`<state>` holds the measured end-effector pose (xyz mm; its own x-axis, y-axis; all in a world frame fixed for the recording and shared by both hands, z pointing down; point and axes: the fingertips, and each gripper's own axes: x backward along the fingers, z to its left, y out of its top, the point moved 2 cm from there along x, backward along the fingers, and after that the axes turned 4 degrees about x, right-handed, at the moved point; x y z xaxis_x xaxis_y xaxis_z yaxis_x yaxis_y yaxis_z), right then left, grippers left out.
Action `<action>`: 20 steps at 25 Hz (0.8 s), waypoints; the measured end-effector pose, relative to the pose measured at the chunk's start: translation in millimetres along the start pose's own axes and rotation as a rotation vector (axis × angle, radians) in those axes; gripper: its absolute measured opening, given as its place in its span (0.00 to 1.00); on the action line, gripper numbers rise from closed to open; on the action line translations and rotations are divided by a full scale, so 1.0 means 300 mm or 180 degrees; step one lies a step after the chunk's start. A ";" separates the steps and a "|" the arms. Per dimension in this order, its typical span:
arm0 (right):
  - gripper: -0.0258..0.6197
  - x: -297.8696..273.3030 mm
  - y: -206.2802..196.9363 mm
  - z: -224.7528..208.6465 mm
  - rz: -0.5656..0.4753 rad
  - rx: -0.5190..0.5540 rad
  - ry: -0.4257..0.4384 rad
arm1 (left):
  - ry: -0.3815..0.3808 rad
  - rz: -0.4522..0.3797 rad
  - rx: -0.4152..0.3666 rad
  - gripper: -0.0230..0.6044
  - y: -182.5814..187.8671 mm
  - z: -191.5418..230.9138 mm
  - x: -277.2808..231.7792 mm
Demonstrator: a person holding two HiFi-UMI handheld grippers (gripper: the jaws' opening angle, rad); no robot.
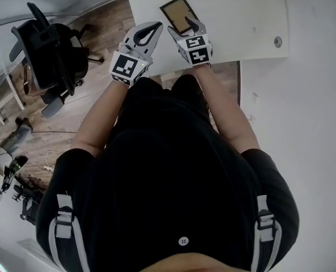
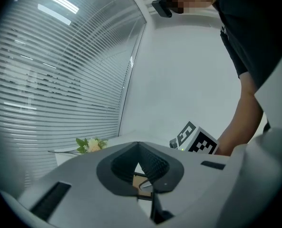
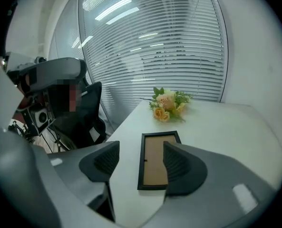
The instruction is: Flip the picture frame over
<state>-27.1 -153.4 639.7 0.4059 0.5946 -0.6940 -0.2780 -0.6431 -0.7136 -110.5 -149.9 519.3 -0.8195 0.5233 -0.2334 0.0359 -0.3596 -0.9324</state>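
1. The frame (image 1: 179,13) lies flat by the tabletop's (image 1: 235,21) near edge, its long axis running away from that edge.
2. The right gripper (image 3: 141,156) is nearer, its jaws parted and empty, straddling the frame's near end from above.
3. The left gripper (image 1: 152,32) has its jaws clenched and empty.

Black picture frame (image 3: 158,161) — brown backing up — flat on table.

Bright, even light, with heavy fisheye warping at edges.
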 end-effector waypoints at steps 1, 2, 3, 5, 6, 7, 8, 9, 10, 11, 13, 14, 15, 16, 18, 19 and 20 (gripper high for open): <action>0.50 -0.011 -0.013 -0.005 0.0032 -0.0007 -0.0021 | -0.0005 0.0015 0.0008 0.04 -0.011 0.004 -0.006; 0.49 -0.021 -0.023 -0.006 0.0063 -0.0020 -0.0031 | -0.0011 0.0028 0.0017 0.04 -0.022 0.008 -0.010; 0.48 -0.030 -0.031 -0.002 0.0090 -0.0036 -0.0033 | -0.0018 0.0041 0.0027 0.04 -0.033 0.011 -0.014; 0.46 -0.048 -0.052 0.006 0.0144 -0.0049 -0.0037 | -0.0029 0.0061 0.0050 0.04 -0.056 0.016 -0.018; 0.45 -0.057 -0.065 0.009 0.0173 -0.0046 -0.0047 | -0.0029 0.0065 0.0057 0.04 -0.068 0.020 -0.019; 0.43 -0.066 -0.077 0.011 0.0200 -0.0040 -0.0059 | -0.0024 0.0067 0.0057 0.04 -0.080 0.024 -0.022; 0.40 -0.075 -0.088 0.012 0.0224 -0.0031 -0.0074 | -0.0014 0.0070 0.0054 0.04 -0.092 0.030 -0.024; 0.38 -0.082 -0.099 0.013 0.0246 -0.0022 -0.0086 | -0.0001 0.0081 0.0050 0.04 -0.104 0.036 -0.027; 0.37 -0.089 -0.109 0.015 0.0269 -0.0013 -0.0095 | 0.0011 0.0104 0.0053 0.04 -0.120 0.043 -0.030; 0.36 -0.095 -0.119 0.016 0.0292 -0.0006 -0.0100 | 0.0020 0.0136 0.0061 0.04 -0.137 0.051 -0.031; 0.34 -0.111 -0.135 0.017 0.0343 0.0009 -0.0109 | 0.0035 0.0161 0.0087 0.04 -0.163 0.066 -0.036; 0.34 -0.119 -0.141 0.016 0.0366 0.0021 -0.0115 | 0.0043 0.0150 0.0098 0.04 -0.170 0.072 -0.039; 0.33 -0.127 -0.146 0.015 0.0384 0.0037 -0.0122 | 0.0049 0.0143 0.0107 0.04 -0.175 0.076 -0.041; 0.32 -0.135 -0.151 0.014 0.0399 0.0053 -0.0130 | 0.0053 0.0145 0.0111 0.04 -0.180 0.078 -0.041; 0.30 -0.149 -0.163 0.014 0.0440 0.0082 -0.0151 | 0.0060 0.0167 0.0112 0.04 -0.194 0.079 -0.035; 0.30 -0.156 -0.172 0.015 0.0475 0.0095 -0.0162 | 0.0063 0.0174 0.0116 0.04 -0.199 0.079 -0.032; 0.30 -0.163 -0.182 0.017 0.0518 0.0107 -0.0173 | 0.0063 0.0177 0.0124 0.04 -0.206 0.078 -0.028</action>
<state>-36.0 -144.9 712.1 0.3057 0.5098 -0.8042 -0.3655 -0.7171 -0.5935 -119.1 -150.2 585.3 -0.8053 0.5168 -0.2904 0.0585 -0.4181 -0.9065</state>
